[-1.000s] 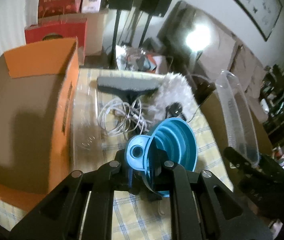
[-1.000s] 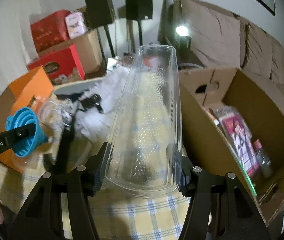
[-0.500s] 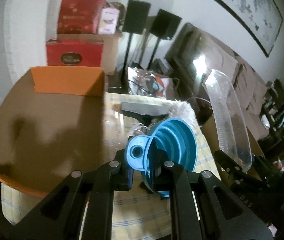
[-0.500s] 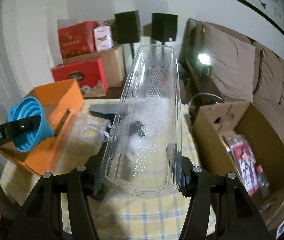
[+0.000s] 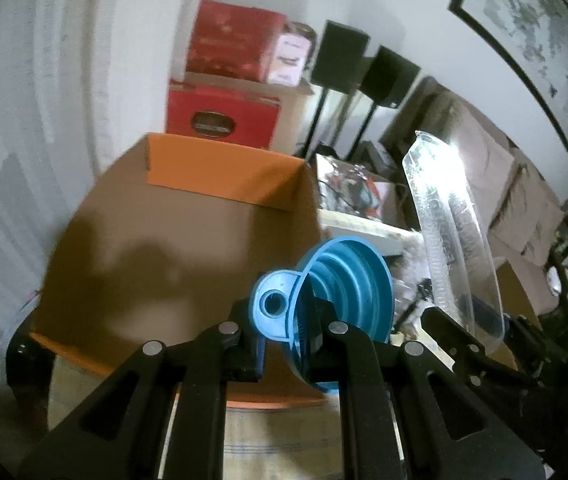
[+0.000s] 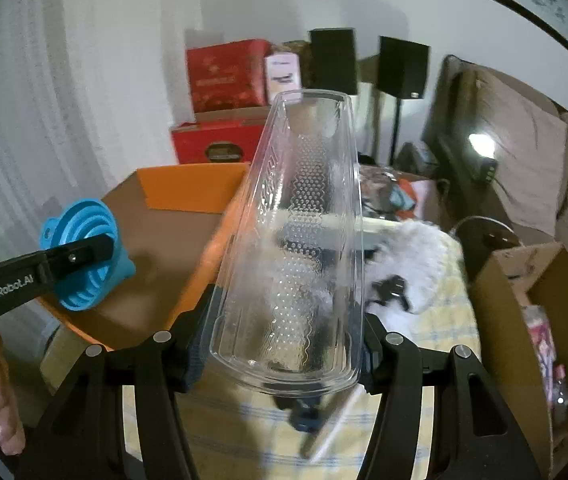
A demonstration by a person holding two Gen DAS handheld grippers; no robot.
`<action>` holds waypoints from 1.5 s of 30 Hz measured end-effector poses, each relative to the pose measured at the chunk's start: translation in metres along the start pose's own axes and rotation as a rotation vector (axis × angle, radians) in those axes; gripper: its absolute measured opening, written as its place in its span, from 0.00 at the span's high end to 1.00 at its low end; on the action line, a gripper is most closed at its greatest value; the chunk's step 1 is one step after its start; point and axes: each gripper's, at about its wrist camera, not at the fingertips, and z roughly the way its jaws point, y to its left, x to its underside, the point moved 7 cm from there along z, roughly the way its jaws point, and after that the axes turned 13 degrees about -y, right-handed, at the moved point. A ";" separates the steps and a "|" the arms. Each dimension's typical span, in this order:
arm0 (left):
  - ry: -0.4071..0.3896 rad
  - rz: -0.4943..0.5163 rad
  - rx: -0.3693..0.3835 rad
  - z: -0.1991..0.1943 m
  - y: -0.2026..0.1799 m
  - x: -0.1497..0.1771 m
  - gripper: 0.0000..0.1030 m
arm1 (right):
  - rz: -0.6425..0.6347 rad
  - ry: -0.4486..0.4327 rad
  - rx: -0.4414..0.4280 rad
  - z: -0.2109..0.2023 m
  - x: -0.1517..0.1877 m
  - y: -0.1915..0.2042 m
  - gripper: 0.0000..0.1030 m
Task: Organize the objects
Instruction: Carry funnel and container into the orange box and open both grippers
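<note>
Here, left tongs [image 5: 286, 322] pinch a blue funnel [image 5: 340, 304] by its tab above the orange box [image 5: 187, 248], apparently for dropping in; right tongs [image 6: 284, 356] clamp a clear tray [image 6: 304, 248].

Beside the matt cardboard box [image 6: 187, 248]: a glossy clear plastic tray [image 6: 304, 240] with dimpled base, and a smooth blue ribbed funnel [image 5: 348, 284].

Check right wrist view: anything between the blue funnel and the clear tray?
Only the open orange box. Its brown inside and far flap fill the gap between the blue funnel and the clear tray in the right wrist view.
</note>
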 end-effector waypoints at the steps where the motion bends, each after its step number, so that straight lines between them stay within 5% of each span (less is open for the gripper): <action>1: -0.003 -0.004 -0.008 0.000 0.005 -0.001 0.89 | -0.007 -0.001 -0.005 0.003 -0.001 0.005 0.43; 19: 0.040 -0.076 -0.159 0.025 0.094 0.013 0.89 | 0.018 0.104 -0.164 0.066 0.016 0.092 0.43; 40: 0.119 -0.086 -0.200 0.059 0.124 0.036 0.89 | -0.021 0.164 -0.155 0.094 0.041 0.123 0.42; 45: 0.127 -0.103 -0.213 0.061 0.128 0.036 0.76 | -0.034 0.164 -0.145 0.096 0.043 0.126 0.42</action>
